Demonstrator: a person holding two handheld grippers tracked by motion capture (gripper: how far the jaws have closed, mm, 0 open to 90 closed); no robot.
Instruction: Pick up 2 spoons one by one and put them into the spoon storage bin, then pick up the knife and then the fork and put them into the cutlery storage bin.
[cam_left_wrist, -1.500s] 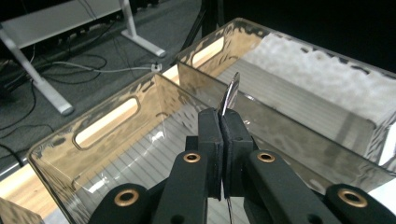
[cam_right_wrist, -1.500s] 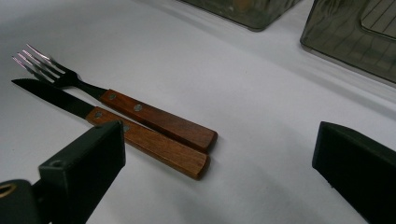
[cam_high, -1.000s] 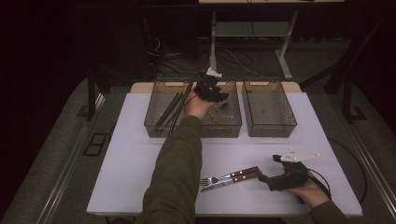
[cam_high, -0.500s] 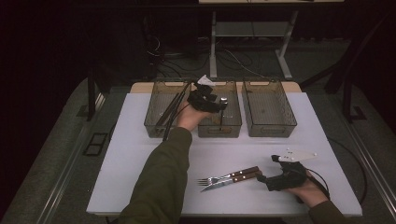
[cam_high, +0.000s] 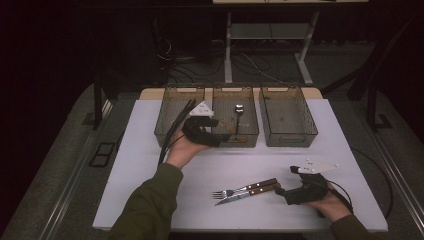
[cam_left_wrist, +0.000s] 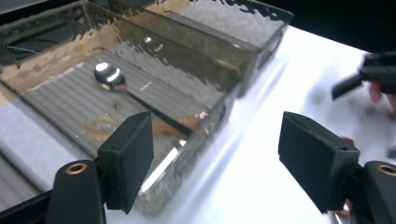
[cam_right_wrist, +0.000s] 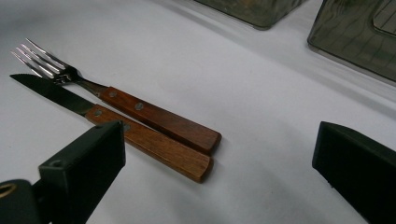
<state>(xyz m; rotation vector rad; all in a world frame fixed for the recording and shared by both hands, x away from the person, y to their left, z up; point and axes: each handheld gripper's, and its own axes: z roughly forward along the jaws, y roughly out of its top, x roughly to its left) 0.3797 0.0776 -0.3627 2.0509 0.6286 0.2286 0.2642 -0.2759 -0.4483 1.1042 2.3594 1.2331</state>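
Two tongs spread, empty | fork (cam_right_wrist: 116, 100) and knife (cam_right_wrist: 140, 137) just beyond right tongs (cam_right_wrist: 219, 172) | left tongs (cam_left_wrist: 215, 158) beside spoon (cam_left_wrist: 109, 77) bin

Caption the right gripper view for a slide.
Open right tongs face a wooden-handled fork and knife lying side by side on the white table.

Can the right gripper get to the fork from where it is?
Probably yes. The right gripper sits open just past the wooden handle ends of the fork and knife, with bare table between.
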